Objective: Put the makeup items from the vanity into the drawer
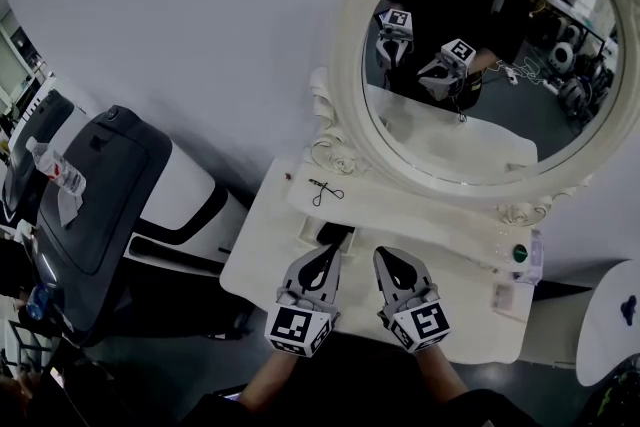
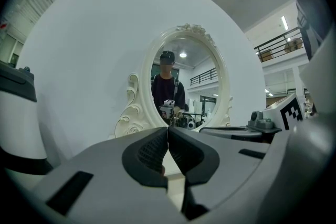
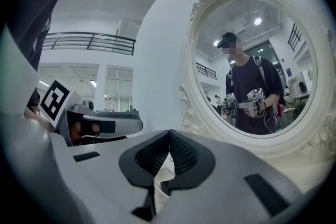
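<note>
One left gripper and one right gripper, jaws clenched empty, face one mirror.

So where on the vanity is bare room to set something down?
Free: front left corner of the vanity, beside the left hand-held gripper; also between the right hand-held gripper and the green-capped item. Crowded: the right end.
</note>
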The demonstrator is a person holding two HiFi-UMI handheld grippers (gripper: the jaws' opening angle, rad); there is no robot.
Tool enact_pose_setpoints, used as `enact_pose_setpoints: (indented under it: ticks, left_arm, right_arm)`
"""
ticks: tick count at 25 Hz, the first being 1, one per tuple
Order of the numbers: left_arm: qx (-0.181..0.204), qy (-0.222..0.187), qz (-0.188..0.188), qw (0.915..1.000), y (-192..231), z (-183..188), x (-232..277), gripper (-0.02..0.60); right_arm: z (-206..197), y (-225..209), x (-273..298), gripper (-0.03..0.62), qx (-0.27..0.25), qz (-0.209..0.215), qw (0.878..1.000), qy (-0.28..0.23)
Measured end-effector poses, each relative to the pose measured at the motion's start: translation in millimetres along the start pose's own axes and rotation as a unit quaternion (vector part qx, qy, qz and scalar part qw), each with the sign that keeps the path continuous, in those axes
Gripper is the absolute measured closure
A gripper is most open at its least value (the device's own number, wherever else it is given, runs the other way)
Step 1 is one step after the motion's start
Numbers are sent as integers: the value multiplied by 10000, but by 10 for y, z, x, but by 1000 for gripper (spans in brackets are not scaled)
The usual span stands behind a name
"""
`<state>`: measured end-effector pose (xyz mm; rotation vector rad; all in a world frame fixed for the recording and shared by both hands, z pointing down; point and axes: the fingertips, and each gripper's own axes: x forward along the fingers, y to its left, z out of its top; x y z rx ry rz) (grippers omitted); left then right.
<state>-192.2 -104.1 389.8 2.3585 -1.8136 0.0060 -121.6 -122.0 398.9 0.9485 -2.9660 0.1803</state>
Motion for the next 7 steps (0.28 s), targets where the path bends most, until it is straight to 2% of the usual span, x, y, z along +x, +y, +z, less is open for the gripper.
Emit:
enact_pose_setpoints:
  ticks: [7]
  left_arm:
    - [-30, 43, 66, 10000, 37, -37, 2, 566]
  right_arm:
    - [-52, 31, 39, 571, -89, 128, 9998, 134]
